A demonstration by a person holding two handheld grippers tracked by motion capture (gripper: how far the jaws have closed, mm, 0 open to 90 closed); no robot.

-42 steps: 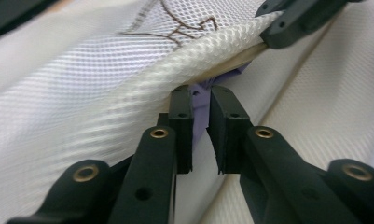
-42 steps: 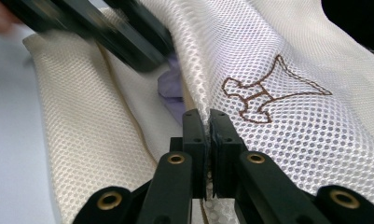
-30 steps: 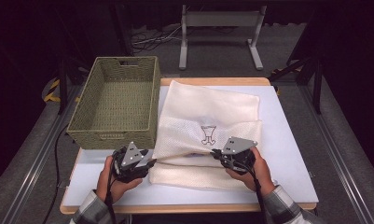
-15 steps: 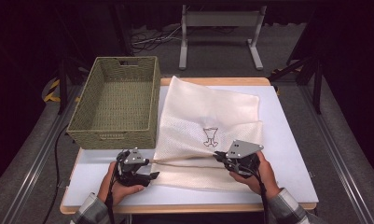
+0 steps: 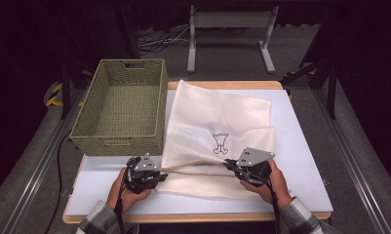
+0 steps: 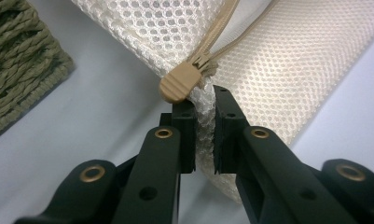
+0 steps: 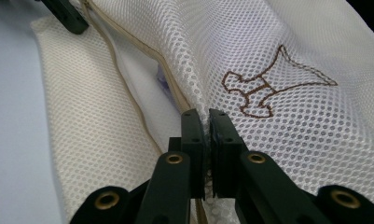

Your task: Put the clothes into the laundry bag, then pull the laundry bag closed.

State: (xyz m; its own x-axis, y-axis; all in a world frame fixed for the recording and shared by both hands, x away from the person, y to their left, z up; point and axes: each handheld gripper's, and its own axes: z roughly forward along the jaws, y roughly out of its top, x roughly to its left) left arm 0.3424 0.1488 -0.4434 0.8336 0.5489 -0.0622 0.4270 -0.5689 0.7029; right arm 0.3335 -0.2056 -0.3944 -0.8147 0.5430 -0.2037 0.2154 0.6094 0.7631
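The cream mesh laundry bag (image 5: 217,131) lies spread on the white bench (image 5: 300,161), right of centre, its far edge near the bench's back rim. A brown stitched emblem (image 5: 220,142) sits on the upper layer. Along the near edge runs a tan zipper (image 5: 193,165), partly lifted off the lower layer between the two grippers.

Left gripper (image 6: 204,126): jaws narrow, clamped on a fold of mesh at the bag's near left corner, directly below the tan zipper pull (image 6: 181,83). The pull rests against the tip of one jaw. In the high view this gripper (image 5: 156,174) sits at the bag's left corner, held by the left hand (image 5: 127,187).

Right gripper (image 7: 207,135): jaws nearly together, pinching the upper mesh layer beside the zipper tape, close to the emblem (image 7: 268,86). In the high view it (image 5: 232,165) stands at the near edge of the bag, held by the right hand (image 5: 273,183).

A woven green basket (image 5: 121,109) stands on the bench's left side, its right wall touching or just beside the bag's left edge; its corner (image 6: 21,60) appears in the left gripper view.
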